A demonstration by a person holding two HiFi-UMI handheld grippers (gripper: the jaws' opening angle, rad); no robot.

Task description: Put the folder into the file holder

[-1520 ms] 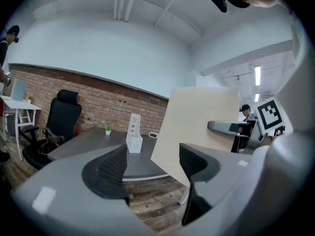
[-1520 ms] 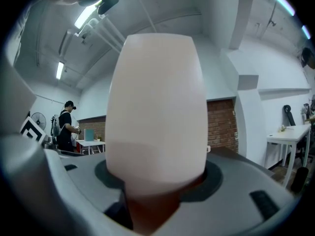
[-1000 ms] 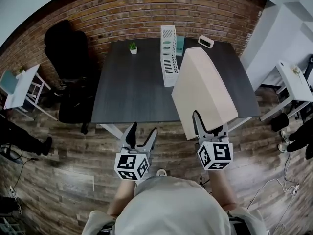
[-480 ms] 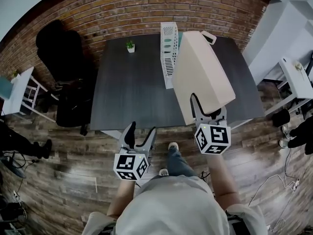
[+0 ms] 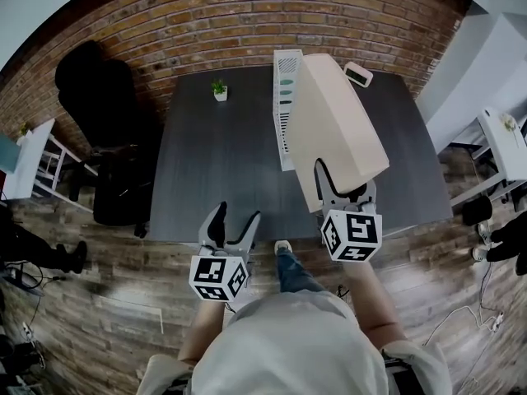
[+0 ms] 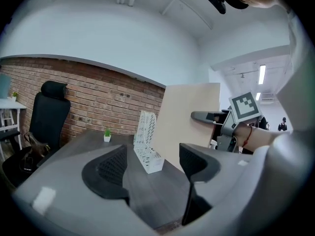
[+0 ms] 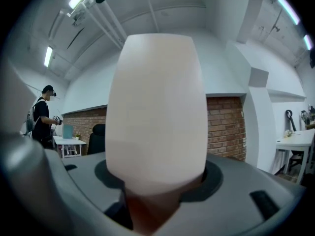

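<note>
A: Jaws?
B: Left gripper (image 5: 236,214) apart, empty, nearer than the file holder (image 5: 285,105). Right gripper (image 5: 342,189) clamped on the folder's (image 5: 333,122) near edge.
A: Folder?
B: Beige, smooth, flat; tilted, just right of the white perforated holder.

folder (image 5: 338,138): one, beige, upper centre of the head view
file holder (image 5: 284,97): one, white, just left of the folder
grippers: two, the left gripper (image 5: 233,216) and the right gripper (image 5: 342,183), lower centre
dark table (image 5: 214,163): one, centre
potted plant (image 5: 219,90): one, upper centre
office chair (image 5: 90,89): one, black, upper left
white side tables: two, one at the left edge (image 5: 25,159), one at the right edge (image 5: 506,138)
small white device (image 5: 358,74): one, upper right
</note>
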